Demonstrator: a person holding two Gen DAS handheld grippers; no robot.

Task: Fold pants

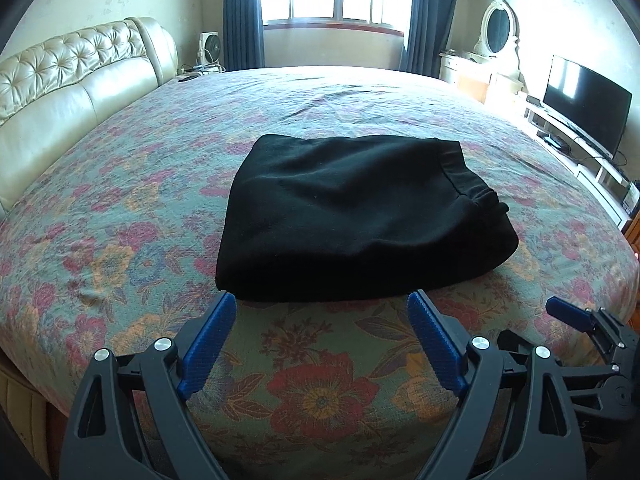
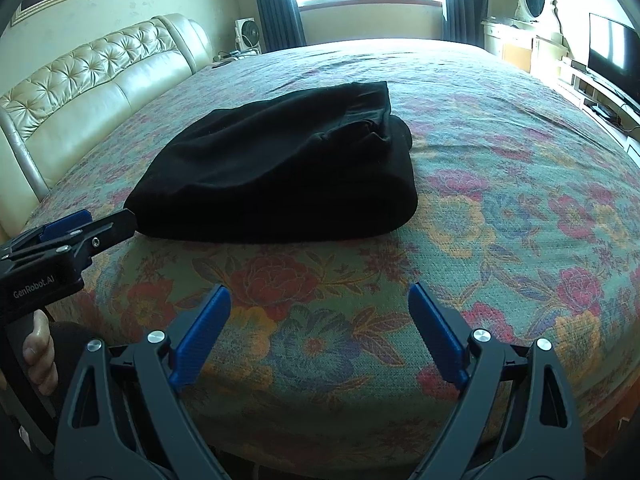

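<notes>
Lying folded into a thick, soft black bundle, pants (image 1: 352, 216) resting on the woven floral bedspread (image 1: 120, 248), gathered waistband showing at the right edge. Hovering just short of the near fold, left gripper (image 1: 322, 306) gaping wide on ribbed blue pads (image 1: 212, 340), gripping nothing. Right gripper (image 2: 320, 298) likewise spread wide and empty; only its view catching fingers (image 2: 38, 354) wrapping the left handle, bottom left

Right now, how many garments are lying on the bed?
1: black pants, folded into a compact stack on the floral bedspread, just beyond both open grippers. Nothing else lies there, though the bed's near edge is out of view.
</notes>
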